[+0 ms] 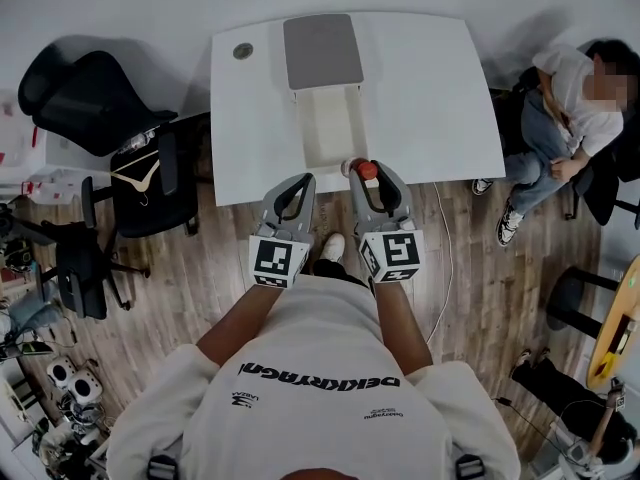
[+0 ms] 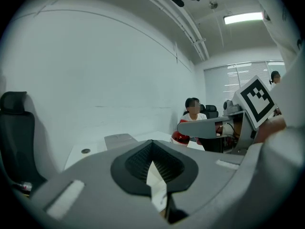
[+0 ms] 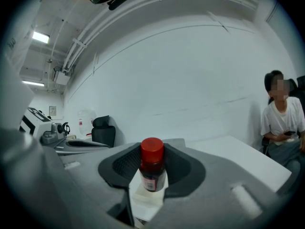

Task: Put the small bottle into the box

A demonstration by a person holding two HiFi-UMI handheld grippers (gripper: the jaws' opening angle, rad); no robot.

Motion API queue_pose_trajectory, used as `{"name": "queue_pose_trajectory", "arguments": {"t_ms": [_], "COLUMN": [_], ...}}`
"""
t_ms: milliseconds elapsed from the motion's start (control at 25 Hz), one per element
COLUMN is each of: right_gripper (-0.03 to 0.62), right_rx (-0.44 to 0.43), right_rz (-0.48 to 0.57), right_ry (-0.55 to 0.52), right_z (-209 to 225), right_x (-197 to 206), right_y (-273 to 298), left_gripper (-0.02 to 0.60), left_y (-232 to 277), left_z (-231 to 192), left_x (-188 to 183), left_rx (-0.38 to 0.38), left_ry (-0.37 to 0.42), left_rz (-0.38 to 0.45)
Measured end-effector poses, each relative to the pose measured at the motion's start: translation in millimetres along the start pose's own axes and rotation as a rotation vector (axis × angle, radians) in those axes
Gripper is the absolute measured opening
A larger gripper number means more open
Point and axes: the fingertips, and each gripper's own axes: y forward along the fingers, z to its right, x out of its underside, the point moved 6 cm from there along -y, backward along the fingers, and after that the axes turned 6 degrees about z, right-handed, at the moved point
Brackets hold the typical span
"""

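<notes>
Over the near edge of the table [image 1: 430, 98], the right gripper [image 1: 371, 178] is clamped on the bottle [image 1: 367, 171]. The bottle stands upright between its 2 jaws, red cap up, just beside the near right corner of the box [image 1: 300, 128]. The box lies open on the table with its white inside bare, and the grey lid [image 1: 322, 50] is folded back at the far end. In the right gripper view the dark pads press on the bottle's body below the cap, about at its label, and the cap stands clear above them.

The left gripper [image 1: 298, 183] hangs beside it, near the box's left corner. Its jaws are drawn together at the tips, with nothing between them.

The bottle looks small, stiff and light, so little squeeze should be needed. Its wall looks smooth, glass or hard plastic, I cannot tell which. That could let it slide or tip in the pads if the hold loosens. The body is the better place to hold it, since the cap is rounder and narrower. Kept upright, it should fit easily into the box's wide opening, and is best set down gently in case it is glass.
</notes>
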Motion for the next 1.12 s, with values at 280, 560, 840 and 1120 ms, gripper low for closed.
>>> {"name": "queue_pose_trajectory", "arguments": {"t_ms": [280,560,840,1120], "right_gripper": [0.140,0.140,0.140,0.140], "right_rx": [-0.010,-0.001,0.013,0.006], "right_rz": [-0.023,-0.047,-0.064,-0.078], "right_ry": [-0.014,-0.026,-0.031,-0.049], "right_z": [-1,-4,-3,0], "right_x": [6,14,25,36], "right_y": [20,35,51,74], "left_gripper": [0.006,0.006,0.006,0.006], "left_y": [7,16,26,39], "left_z": [-11,-21,-32,-46], "left_x": [5,18,25,33], "left_rx": [-0.006,0.017,0.039,0.047], "left_ry": [-0.020,-0.045,-0.055,-0.064], "left_rz": [-0.011,-0.041,-0.053,-0.066]}}
